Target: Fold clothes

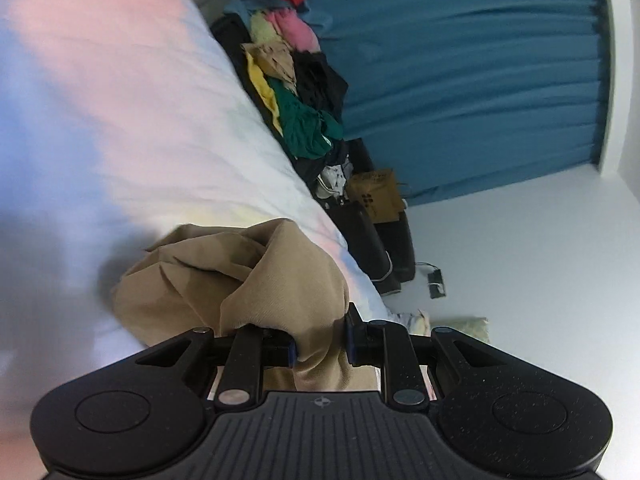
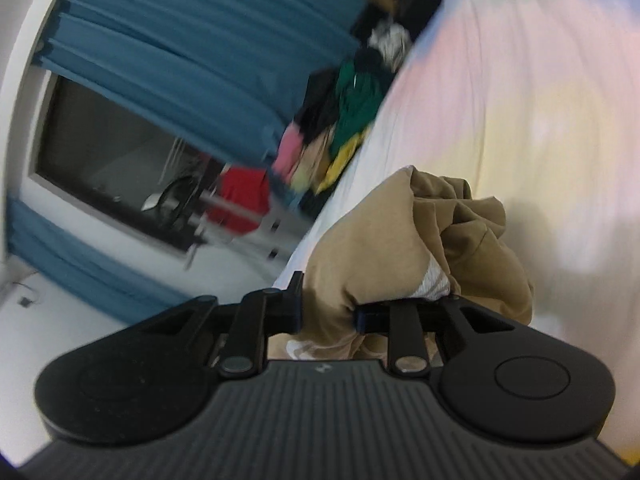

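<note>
**Tan garment gathered, not yet folded**

My left gripper [image 1: 321,346] and right gripper [image 2: 328,312] each pinch a bunch of the crumpled tan twill garment [image 1: 240,276], lifted over the smooth pastel-tinted white bedsheet [image 1: 120,120]. I judge folding barely begun: the cloth is a creased, lumpy wad with no flat panels. Toward one o'clock, a heap of mixed-colour unfolded clothes [image 1: 304,92] waits.
</note>
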